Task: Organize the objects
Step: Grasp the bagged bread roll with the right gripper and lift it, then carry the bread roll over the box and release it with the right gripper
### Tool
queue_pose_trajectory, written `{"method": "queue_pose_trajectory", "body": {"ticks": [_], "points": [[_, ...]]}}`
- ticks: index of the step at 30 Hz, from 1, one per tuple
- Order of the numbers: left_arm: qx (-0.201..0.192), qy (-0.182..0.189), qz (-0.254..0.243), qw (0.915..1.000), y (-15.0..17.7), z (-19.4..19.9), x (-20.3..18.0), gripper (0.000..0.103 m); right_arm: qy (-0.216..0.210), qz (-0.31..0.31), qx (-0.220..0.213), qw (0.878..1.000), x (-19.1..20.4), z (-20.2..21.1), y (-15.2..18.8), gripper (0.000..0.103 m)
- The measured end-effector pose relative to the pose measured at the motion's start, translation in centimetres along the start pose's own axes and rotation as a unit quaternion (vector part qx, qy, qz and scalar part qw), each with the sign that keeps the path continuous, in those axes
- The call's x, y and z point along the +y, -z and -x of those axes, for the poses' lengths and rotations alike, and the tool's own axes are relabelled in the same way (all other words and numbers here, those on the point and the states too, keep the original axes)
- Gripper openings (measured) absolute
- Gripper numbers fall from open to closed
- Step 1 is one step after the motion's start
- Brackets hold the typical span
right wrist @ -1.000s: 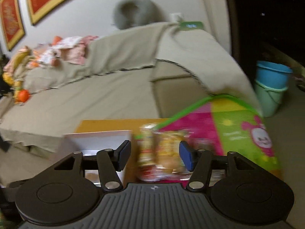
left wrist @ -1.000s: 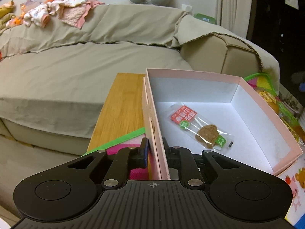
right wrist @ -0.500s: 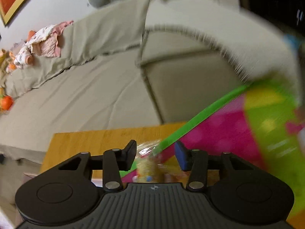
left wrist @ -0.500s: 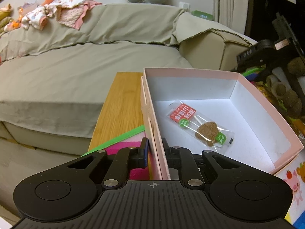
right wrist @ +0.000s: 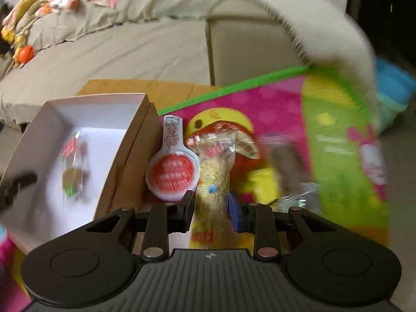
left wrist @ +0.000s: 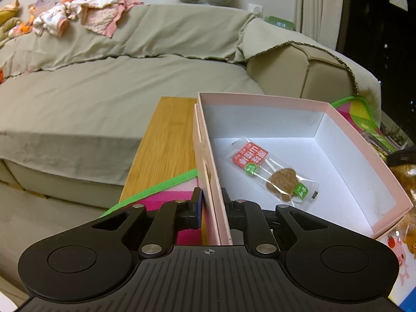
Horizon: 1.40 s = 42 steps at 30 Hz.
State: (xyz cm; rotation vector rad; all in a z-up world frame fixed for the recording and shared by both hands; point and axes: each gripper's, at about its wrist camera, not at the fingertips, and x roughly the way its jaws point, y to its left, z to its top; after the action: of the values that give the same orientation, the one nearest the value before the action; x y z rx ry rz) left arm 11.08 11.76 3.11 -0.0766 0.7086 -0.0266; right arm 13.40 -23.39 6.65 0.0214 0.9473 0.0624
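My left gripper (left wrist: 211, 202) is shut on the near left wall of an open pink box (left wrist: 343, 127). A wrapped brown lollipop with a red label (left wrist: 270, 174) lies on the box's white floor. In the right wrist view my right gripper (right wrist: 212, 208) is shut on a clear packet of yellowish snack (right wrist: 213, 171), held beside the box (right wrist: 124, 161). A round white jelly cup with a red lid (right wrist: 170, 174) lies between the box and the packet. This view is blurred.
The box stands on a colourful play mat (right wrist: 325, 119) over a low wooden table (left wrist: 166, 145). A beige covered sofa (left wrist: 104, 88) lies behind, with clothes (left wrist: 85, 18) on its back. More snack packets (left wrist: 405, 174) lie at the box's right. Blue buckets (right wrist: 392, 88) stand far right.
My right gripper has closed on the snack packet and swung back toward the box, which has come into its view. My left gripper keeps its hold on the box wall.
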Motion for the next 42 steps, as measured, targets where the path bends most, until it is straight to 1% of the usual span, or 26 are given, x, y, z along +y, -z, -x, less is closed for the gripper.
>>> {"method": "queue_pose_trajectory", "body": {"ticks": [2,3,4,5,7,9,10,11,13,14,15,16,18,19,21,22,23,25,27,29,30,31,33,35,38,42], "points": [[0.0,-0.001,0.002,1.0,0.0,0.0,0.0,0.015,-0.003,0.033,-0.034,0.999,0.3,3.0,2.0,0.039],[0.001,-0.001,0.004,1.0,0.0,0.1,0.0,0.015,-0.008,0.045,-0.045,0.998,0.3,4.2,2.9,0.055],[0.001,-0.001,0.005,1.0,0.1,0.1,0.0,0.015,-0.017,0.053,-0.054,0.997,0.5,5.1,3.9,0.063],[0.001,-0.001,0.006,1.0,0.1,0.1,0.0,0.015,-0.028,0.058,-0.055,0.996,0.8,5.7,4.7,0.063],[0.002,0.0,0.008,1.0,0.2,0.2,0.1,0.015,-0.044,0.066,-0.044,0.996,1.4,5.9,6.4,0.063],[0.003,0.0,0.006,1.0,0.2,0.2,0.0,0.015,-0.06,0.047,-0.02,0.997,1.9,5.8,8.0,0.063],[0.004,0.0,0.005,1.0,0.2,0.2,0.0,0.015,-0.081,0.038,-0.002,0.996,2.2,5.8,8.8,0.065],[0.004,0.0,0.004,1.0,0.1,0.3,0.0,0.015,-0.098,0.043,0.006,0.994,2.9,6.2,9.8,0.065],[0.005,-0.001,0.002,1.0,0.1,0.2,0.0,0.015,-0.124,0.09,0.008,0.988,4.9,7.4,11.3,0.064],[0.005,0.0,0.0,1.0,0.1,0.2,0.0,0.015,-0.129,0.118,0.002,0.985,5.8,8.2,11.7,0.065],[0.005,0.001,-0.002,1.0,0.1,0.2,0.0,0.015,-0.122,0.143,-0.008,0.982,6.6,8.8,12.0,0.066],[0.005,0.002,-0.002,1.0,0.1,0.2,0.0,0.015,-0.103,0.172,-0.019,0.979,7.3,9.2,12.1,0.071],[0.005,0.003,-0.004,1.0,0.1,0.2,0.0,0.015,-0.046,0.227,-0.047,0.972,8.3,9.2,11.9,0.078],[0.005,0.002,-0.005,1.0,0.1,0.2,-0.1,0.015,-0.013,0.254,-0.056,0.966,8.4,8.8,11.6,0.079],[0.007,0.001,-0.009,0.9999,0.1,0.2,-0.2,0.015,0.037,0.29,-0.058,0.955,8.2,7.1,10.7,0.079],[0.008,0.0,-0.01,0.9999,0.0,0.1,-0.2,0.015,0.05,0.3,-0.052,0.951,8.0,6.1,10.2,0.079],[0.01,0.0,-0.01,0.9999,0.0,0.1,-0.2,0.015,0.051,0.304,-0.042,0.95,7.7,5.2,9.6,0.079],[0.011,-0.001,-0.008,0.9999,-0.1,0.1,-0.2,0.015,0.033,0.295,-0.023,0.955,7.1,3.8,8.7,0.079],[0.012,-0.001,-0.007,0.9999,-0.1,0.1,-0.2,0.015,0.014,0.269,-0.005,0.963,6.8,3.1,8.3,0.076],[0.012,-0.001,-0.007,0.9999,-0.1,0.1,-0.2,0.015,0.02,0.252,-0.007,0.968,6.6,3.4,8.4,0.067],[0.012,-0.001,-0.007,0.9999,0.0,0.1,-0.2,0.015,0.018,0.239,-0.011,0.971,6.2,4.2,8.6,0.062],[0.012,-0.001,-0.008,0.9999,0.0,0.1,-0.2,0.015,0.01,0.22,-0.012,0.975,5.9,4.7,8.8,0.06],[0.01,-0.002,-0.009,0.9999,0.1,0.1,-0.2,0.015,-0.01,0.174,-0.012,0.985,4.9,6.5,9.5,0.059],[0.009,-0.001,-0.009,0.9999,0.2,0.2,-0.2,0.015,-0.021,0.139,-0.018,0.99,4.3,8.8,10.5,0.059],[0.008,0.001,-0.006,1.0,0.1,0.1,0.0,0.015,-0.045,0.096,-0.036,0.994,4.1,12.2,11.3,0.058],[0.008,-0.003,-0.012,0.9999,0.1,0.1,-0.1,0.014,-0.084,0.06,-0.068,0.992,4.6,15.1,9.3,0.059]]}}
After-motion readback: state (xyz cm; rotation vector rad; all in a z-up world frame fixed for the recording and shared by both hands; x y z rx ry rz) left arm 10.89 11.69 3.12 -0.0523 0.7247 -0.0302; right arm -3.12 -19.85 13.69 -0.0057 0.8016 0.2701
